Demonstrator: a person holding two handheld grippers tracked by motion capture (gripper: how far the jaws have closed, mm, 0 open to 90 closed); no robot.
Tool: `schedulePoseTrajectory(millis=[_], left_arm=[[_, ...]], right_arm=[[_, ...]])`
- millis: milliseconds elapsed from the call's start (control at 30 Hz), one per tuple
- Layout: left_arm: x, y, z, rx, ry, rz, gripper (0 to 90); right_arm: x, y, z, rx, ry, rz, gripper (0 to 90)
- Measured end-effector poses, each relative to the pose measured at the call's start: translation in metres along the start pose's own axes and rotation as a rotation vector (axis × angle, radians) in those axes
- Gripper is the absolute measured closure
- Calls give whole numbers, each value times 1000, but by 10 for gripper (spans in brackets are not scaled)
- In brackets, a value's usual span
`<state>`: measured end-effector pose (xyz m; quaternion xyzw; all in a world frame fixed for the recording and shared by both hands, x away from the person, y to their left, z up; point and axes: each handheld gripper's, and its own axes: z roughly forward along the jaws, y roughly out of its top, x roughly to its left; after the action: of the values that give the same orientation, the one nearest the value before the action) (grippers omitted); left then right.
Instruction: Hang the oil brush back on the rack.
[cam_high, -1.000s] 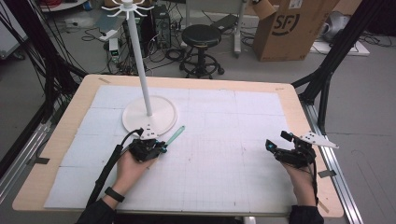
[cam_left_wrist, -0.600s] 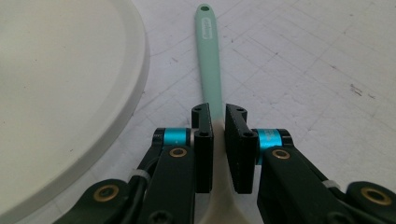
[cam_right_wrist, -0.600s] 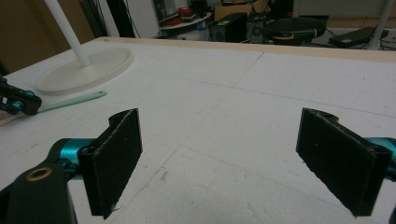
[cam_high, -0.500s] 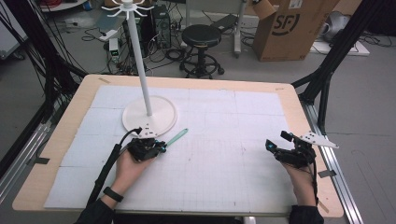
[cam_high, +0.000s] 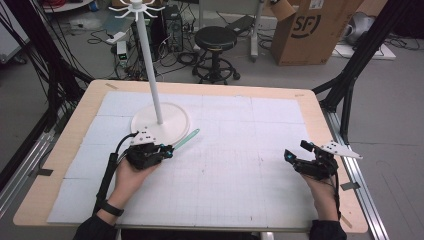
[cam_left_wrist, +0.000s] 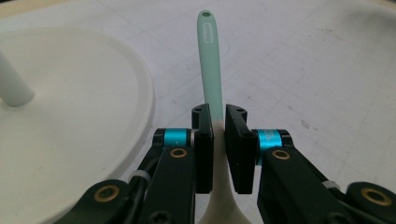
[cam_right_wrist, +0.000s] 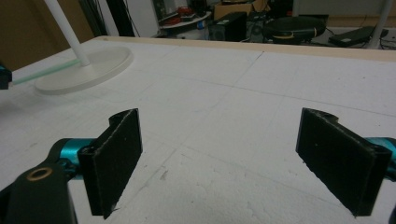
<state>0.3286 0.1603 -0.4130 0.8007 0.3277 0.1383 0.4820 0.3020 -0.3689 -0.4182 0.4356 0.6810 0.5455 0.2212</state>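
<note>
Near the left-hand edge of the counter (cam_high: 60, 165), just in front of the white round base of the stand (cam_high: 161, 122): left claw (cam_high: 170, 150), clamped tight on a spoon-like utensil (cam_high: 186, 140) with a mint-green handle. From the left claw's own view: pale cream neck of the utensil (cam_left_wrist: 218, 135) pinched between the two black jaws, green handle running straight on past the tips, small hole at its far end. Handle pointing away from the claw and up-right across the white gridded mat (cam_high: 235, 165) in the high view, alongside the rim of the base (cam_left_wrist: 70, 140). Whether the handle touches that rim or merely passes beside it: cannot tell. Wider cream end of the utensil behind the jaws, toward the hand, mostly hidden by the claw body. Thin white pole (cam_high: 150, 60) upright from the middle of the base, hooks at its top.

Far over at the right side of the counter: right claw (cam_high: 295, 156), well apart from the utensil and from the stand. Jaws spread wide in the right claw's own view (cam_right_wrist: 233, 163), bare mat between them, nothing gripped. Base, pole and a faint strip of the green handle (cam_right_wrist: 46, 71) visible far off at the upper left of that view.
</note>
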Motion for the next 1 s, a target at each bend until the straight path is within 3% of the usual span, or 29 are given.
schedulePoseTrajectory(millis=[667, 1000], left_arm=[[27, 29, -86, -182, 23, -55, 821], [34, 52, -132, -246, 56, -44, 821]], right_arm=[[0, 0, 1, 10, -2, 5, 136], [0, 0, 1, 9, -3, 4, 137]])
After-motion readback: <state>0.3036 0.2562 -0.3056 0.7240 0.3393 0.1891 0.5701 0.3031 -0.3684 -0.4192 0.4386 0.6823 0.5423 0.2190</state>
